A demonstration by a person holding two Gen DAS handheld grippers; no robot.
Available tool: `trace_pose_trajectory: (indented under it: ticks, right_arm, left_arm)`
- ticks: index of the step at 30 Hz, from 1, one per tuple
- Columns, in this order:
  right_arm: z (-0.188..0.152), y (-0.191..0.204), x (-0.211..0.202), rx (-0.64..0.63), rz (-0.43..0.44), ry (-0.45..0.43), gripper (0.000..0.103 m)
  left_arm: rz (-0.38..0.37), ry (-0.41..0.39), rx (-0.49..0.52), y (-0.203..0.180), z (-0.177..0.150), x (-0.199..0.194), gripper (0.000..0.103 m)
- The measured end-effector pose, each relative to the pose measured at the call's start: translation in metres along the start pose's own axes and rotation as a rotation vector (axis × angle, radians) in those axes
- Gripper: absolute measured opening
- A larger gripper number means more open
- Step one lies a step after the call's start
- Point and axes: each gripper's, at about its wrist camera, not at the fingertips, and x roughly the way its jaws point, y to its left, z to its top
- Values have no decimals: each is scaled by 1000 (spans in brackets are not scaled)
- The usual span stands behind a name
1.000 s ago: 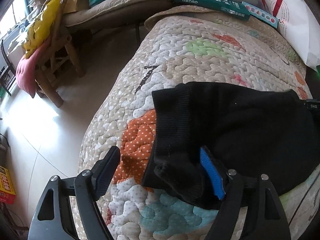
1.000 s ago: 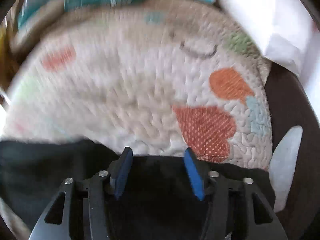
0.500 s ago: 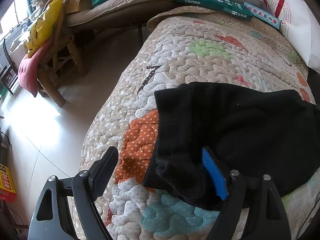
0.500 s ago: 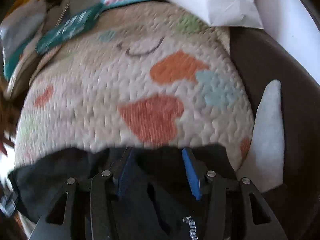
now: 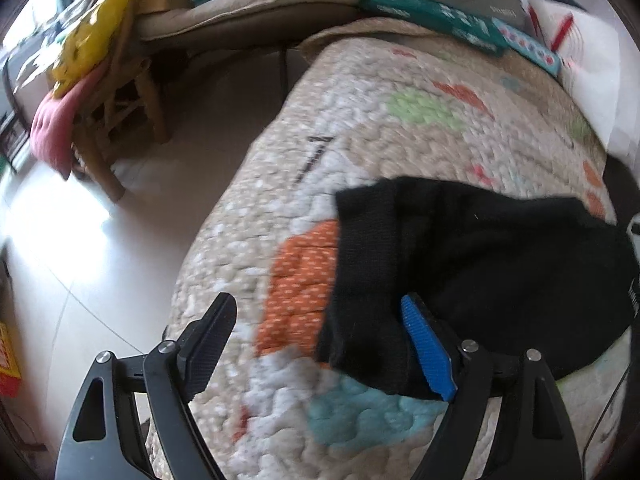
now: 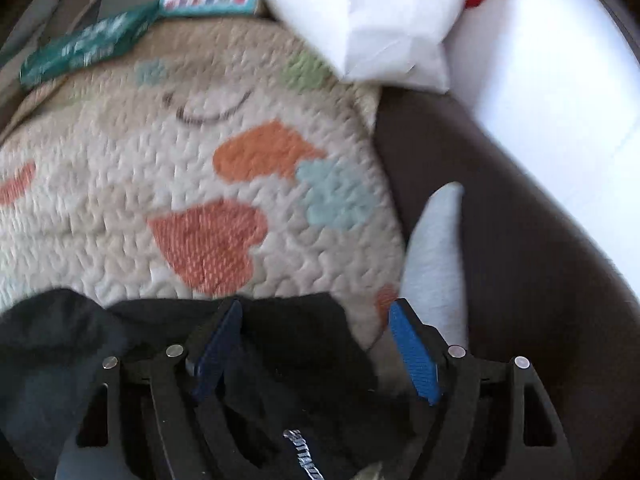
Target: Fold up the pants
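The black pants (image 5: 480,256) lie bunched on a quilted patchwork cover (image 5: 360,128), ribbed waistband toward the left. My left gripper (image 5: 320,344) is open wide; the waistband corner lies between its fingers, against the blue right pad (image 5: 426,354). In the right wrist view the pants (image 6: 304,344) lie under and between the fingers of my right gripper (image 6: 316,344), which is open. A printed label (image 6: 304,456) shows at the bottom.
Green and blue boxes (image 5: 436,12) and a white bag (image 5: 592,60) lie at the quilt's far end. A wooden chair with yellow and pink cushions (image 5: 80,60) stands on the floor at left. A dark sofa arm (image 6: 520,280) and pale cloth (image 6: 436,256) lie right of the quilt.
My right gripper swung to the right over the quilt and its jaws opened wider over the pants. My left gripper stayed open at the waistband and shifted slightly.
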Motion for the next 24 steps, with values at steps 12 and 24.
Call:
trace_pose_trajectory:
  ticks: [12,24]
  right_arm:
    - [-31,175,-98,-385,386,-97,80]
    - [-70,322,-147,-596,662,-81,80]
  left_arm:
    - [-193,134,-160,33,-3,8,85]
    - [-230,-30,-467,114,18,-38,85]
